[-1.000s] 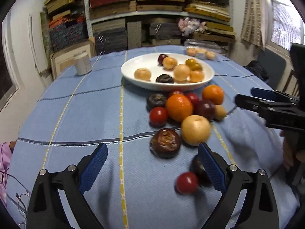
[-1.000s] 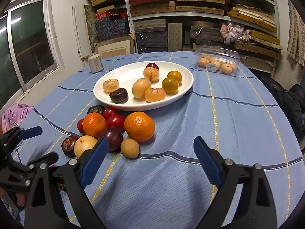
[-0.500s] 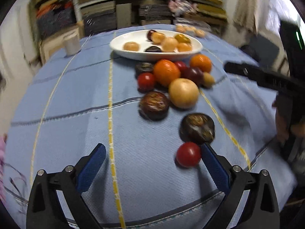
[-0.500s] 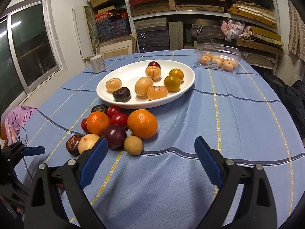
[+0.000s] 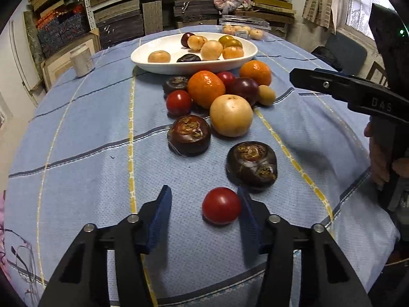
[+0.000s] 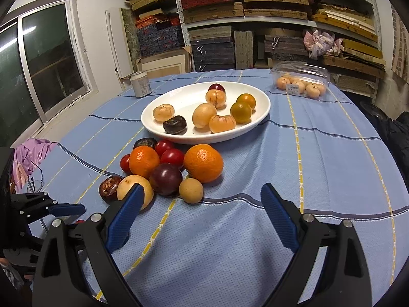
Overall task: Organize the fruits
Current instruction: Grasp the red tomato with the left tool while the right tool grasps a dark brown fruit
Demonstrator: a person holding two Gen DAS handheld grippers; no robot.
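A small red tomato [image 5: 221, 205] lies on the blue tablecloth between the jaws of my left gripper [image 5: 204, 204]. The jaws are open; the right finger sits beside the tomato, the left finger is apart from it. Two dark brown fruits [image 5: 251, 163] [image 5: 189, 134] lie just beyond. A cluster of oranges [image 6: 203, 163], a pale pear [image 5: 231, 115], plums and red tomatoes lies in front of the white plate [image 6: 263, 110], which holds several fruits. My right gripper [image 6: 202, 204] is open and empty, near the cluster.
A clear plastic box of pale fruits [image 6: 300, 83] stands at the back right. A can [image 6: 141, 84] stands at the back left. Shelves of stacked boxes fill the wall behind. A purple cloth [image 6: 28, 153] hangs off the table's left edge.
My left gripper has moved forward and down around the red tomato, and its jaws have narrowed. My right gripper has drawn back slightly and stays open.
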